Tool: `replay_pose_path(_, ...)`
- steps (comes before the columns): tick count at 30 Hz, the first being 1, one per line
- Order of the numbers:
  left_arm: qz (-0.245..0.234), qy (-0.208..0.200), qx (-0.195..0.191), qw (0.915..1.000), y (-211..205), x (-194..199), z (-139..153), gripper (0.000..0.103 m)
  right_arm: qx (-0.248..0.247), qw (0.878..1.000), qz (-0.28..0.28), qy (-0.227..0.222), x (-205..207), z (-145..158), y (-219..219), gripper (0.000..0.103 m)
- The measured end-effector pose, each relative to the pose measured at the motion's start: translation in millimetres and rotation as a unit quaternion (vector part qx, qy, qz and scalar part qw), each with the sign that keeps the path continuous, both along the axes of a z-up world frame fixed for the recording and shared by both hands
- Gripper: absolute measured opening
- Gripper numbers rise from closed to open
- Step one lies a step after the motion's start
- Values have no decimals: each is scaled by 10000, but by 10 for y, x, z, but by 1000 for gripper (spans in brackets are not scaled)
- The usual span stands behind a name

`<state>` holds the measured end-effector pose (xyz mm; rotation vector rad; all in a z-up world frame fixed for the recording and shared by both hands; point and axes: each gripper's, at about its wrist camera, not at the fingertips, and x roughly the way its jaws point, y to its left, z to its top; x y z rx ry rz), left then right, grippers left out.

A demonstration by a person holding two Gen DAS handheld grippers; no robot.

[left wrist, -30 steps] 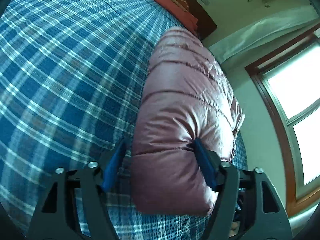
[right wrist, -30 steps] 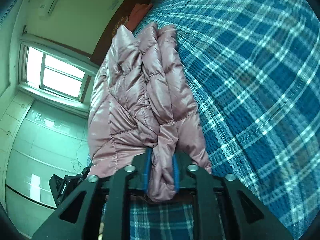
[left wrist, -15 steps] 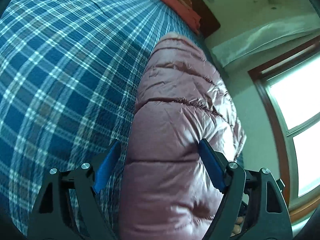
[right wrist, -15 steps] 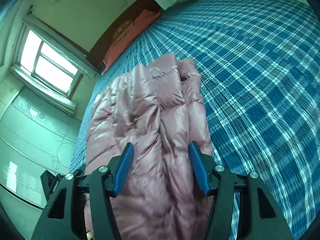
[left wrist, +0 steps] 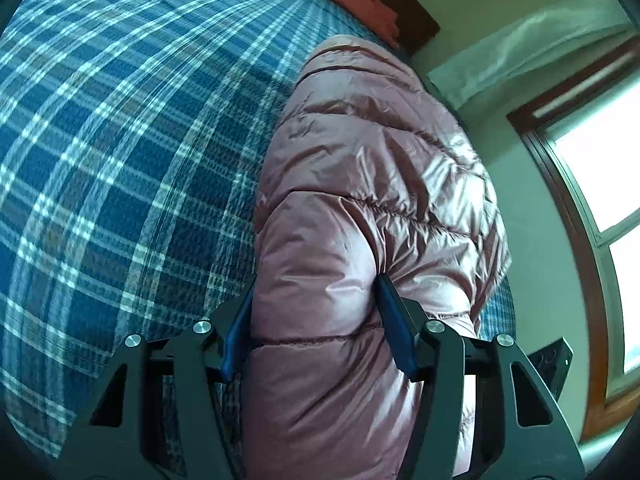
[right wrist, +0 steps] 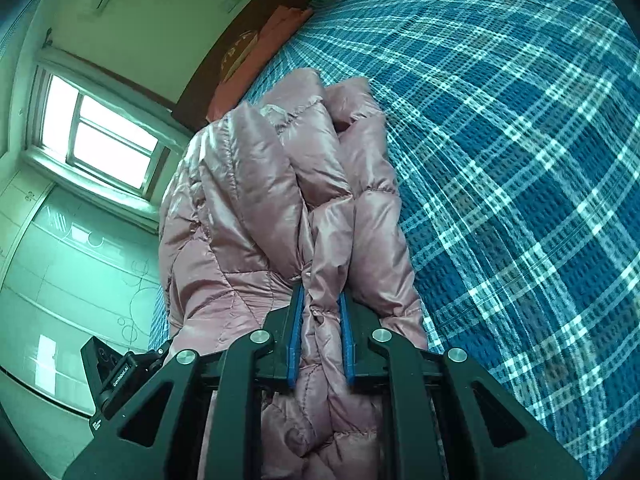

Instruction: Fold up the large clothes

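Glossy quilted pink jacket (left wrist: 360,220), plaid bedspread (left wrist: 120,160)

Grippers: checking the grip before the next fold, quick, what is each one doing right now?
Left gripper: just closed in, pads pressing a thick fold of the pink puffer jacket.
Right gripper: just closed, pinching a narrow jacket fold.

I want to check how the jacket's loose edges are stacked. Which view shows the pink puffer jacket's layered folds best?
The right wrist view: the pink puffer jacket shows several separate quilted layers bunched together, one pinched by the right gripper. The left wrist view shows only its smooth rounded folded side, squeezed by the left gripper.
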<state>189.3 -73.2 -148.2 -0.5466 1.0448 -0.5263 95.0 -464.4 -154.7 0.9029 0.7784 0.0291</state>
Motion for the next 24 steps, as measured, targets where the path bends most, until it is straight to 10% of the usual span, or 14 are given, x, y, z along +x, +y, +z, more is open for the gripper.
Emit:
replay_pose_path(3,71,-5,-174,9998,138,52,146,67,-191,9997,108,40,-48,200,-48,31)
replay_pose_path(5,208,-188,-384,9989,213,131,257,78,-423,9991,48,-46,-28,338,-81,67)
replay_pose_path(6,224,-239,-402,9987,207,202,294,79,-495,9987,-26,-105,-4,403,-115,68)
replay_pose_path(13,122,242,-284,9992,-83,631,161,79,-608,9981,-27,-58,547,505,-258,66)
replay_pose_path(15,76,229,-60,9997,-170,669,115,62,-649,9978,-40,138,636,382,-294,32)
replay_pose_path(17,50,272,145,9995,-239,711,54,55,-515,9982,22,296,730,260,-297,23)
replay_pose_path(24,3,427,169,9989,-291,817,-37,53,-298,9991,-89,293,803,77,-355,22)
